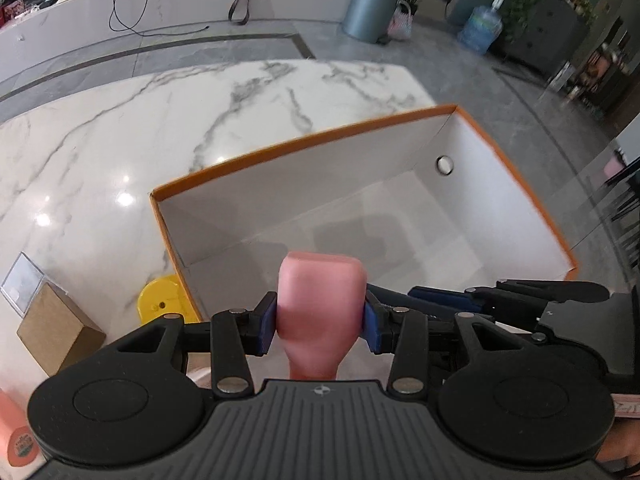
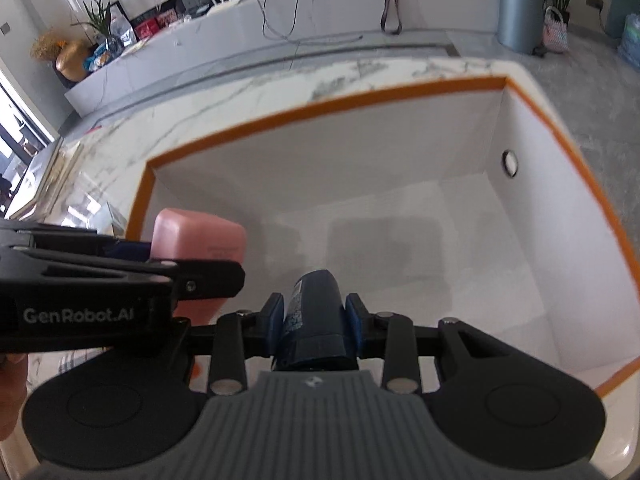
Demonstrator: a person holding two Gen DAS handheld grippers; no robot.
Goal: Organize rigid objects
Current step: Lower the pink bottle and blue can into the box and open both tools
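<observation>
Two grippers here, each with something clamped, both hanging over the same open box

Left wrist view first: the left gripper [image 1: 320,322] has its blue pads [image 1: 265,328] pressed against the sides of a pink bottle [image 1: 320,304], jaws only partly apart, about as wide as the bottle. That bottle points forward and down over the near edge of the orange-rimmed box [image 1: 304,142], which sits on a white marble table [image 1: 140,128]. Box interior is white, with a round metal eyelet [image 1: 444,165] in its right wall. Just outside the box's left wall sits a yellow round thing [image 1: 158,300], partly hidden by the gripper, and further left a brown cardboard box [image 1: 56,328]. A pinkish container [image 1: 16,436] peeks in at the bottom left corner, can't tell what it is. The right gripper's black linkage [image 1: 552,292] shows on the right, just beside

Right wrist view: the right gripper [image 2: 315,326] is closed on a dark blue bottle [image 2: 314,312], blue pads [image 2: 274,322] snug against both sides, jaws narrow. It points down into the box [image 2: 320,106], over the white floor. On the left, the left gripper [image 2: 120,276] comes in sideways with the pink bottle [image 2: 200,236] sticking out past it, near the box's left wall. A bit of hand [image 2: 12,384] shows at the far left edge
</observation>
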